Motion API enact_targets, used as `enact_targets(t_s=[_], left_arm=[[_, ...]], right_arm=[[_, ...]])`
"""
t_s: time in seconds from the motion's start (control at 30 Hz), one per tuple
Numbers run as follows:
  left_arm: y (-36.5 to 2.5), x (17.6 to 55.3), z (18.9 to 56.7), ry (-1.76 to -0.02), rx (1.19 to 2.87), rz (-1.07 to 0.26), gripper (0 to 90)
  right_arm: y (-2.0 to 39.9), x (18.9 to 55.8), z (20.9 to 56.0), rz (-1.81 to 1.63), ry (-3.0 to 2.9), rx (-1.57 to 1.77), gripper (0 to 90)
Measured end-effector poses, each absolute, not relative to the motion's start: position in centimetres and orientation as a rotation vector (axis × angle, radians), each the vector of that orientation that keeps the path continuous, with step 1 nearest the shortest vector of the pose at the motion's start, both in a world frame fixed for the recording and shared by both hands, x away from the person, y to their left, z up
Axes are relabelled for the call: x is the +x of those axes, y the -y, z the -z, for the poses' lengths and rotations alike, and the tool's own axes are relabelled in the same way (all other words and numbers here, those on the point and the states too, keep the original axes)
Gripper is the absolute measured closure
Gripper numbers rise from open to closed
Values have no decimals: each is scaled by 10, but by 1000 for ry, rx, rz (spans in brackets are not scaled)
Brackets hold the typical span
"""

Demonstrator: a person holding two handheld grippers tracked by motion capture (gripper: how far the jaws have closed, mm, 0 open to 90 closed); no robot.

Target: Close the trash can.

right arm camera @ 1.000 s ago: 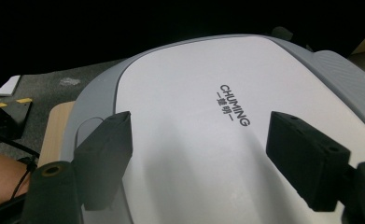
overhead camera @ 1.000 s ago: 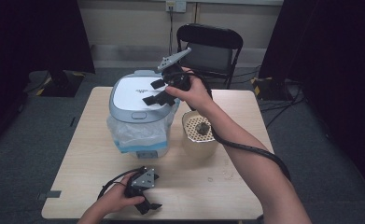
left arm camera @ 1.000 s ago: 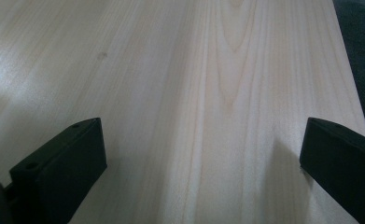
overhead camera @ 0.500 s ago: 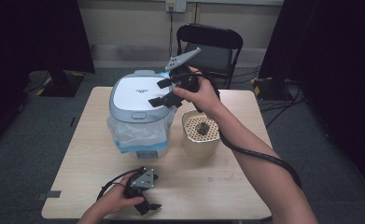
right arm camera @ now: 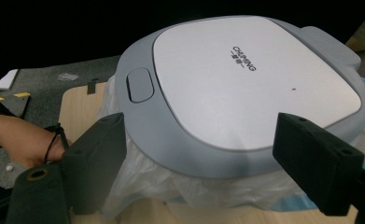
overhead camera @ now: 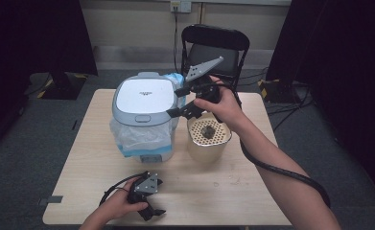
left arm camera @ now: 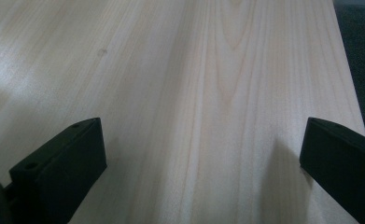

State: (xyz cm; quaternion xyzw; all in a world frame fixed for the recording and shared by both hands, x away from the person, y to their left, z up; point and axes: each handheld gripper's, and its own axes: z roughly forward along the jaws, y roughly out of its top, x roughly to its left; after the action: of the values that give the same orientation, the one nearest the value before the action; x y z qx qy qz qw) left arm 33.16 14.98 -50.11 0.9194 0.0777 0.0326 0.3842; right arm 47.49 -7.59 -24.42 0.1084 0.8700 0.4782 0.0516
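Two tongs in play. Right tongs (overhead camera: pixel 180 101) hover above the tabletop (overhead camera: pixel 252 187), just off the right edge of the lidded bin (overhead camera: pixel 144 98), over the perforated cup (overhead camera: pixel 209 139); their jaws have just been opening and stand apart with nothing between them. That bin, grey and white with a plastic liner (overhead camera: pixel 142 136) bulging under its closed lid, sits at the middle of the tabletop, left of the cup. Left tongs (overhead camera: pixel 149 203) rest low at the near edge, jaws spread wide over bare wood, gripping nothing.
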Motion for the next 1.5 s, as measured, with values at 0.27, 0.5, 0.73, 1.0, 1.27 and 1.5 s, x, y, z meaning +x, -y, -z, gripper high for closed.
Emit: enact_targets(t_s=[0.27, 0.5, 0.73, 1.0, 1.27, 1.5], left_arm=[[-150, 332, 501, -198, 2343, -83, 0], [-150, 331, 501, -201, 2343, -77, 0], [-150, 332, 501, -199, 2343, -84, 0], [-150, 332, 501, -199, 2344, -84, 0], [-149, 331, 502, -201, 2332, -86, 0], [-150, 331, 502, -200, 2336, -87, 0]], right_arm=[[96, 467, 248, -1445, -2634, 349, 170], [108, 455, 257, -1425, -2645, 340, 168], [122, 449, 270, -1411, -2651, 360, 168], [137, 445, 284, -1417, -2641, 399, 169], [149, 439, 298, -1391, -2645, 404, 170], [160, 432, 307, -1362, -2650, 411, 171]])
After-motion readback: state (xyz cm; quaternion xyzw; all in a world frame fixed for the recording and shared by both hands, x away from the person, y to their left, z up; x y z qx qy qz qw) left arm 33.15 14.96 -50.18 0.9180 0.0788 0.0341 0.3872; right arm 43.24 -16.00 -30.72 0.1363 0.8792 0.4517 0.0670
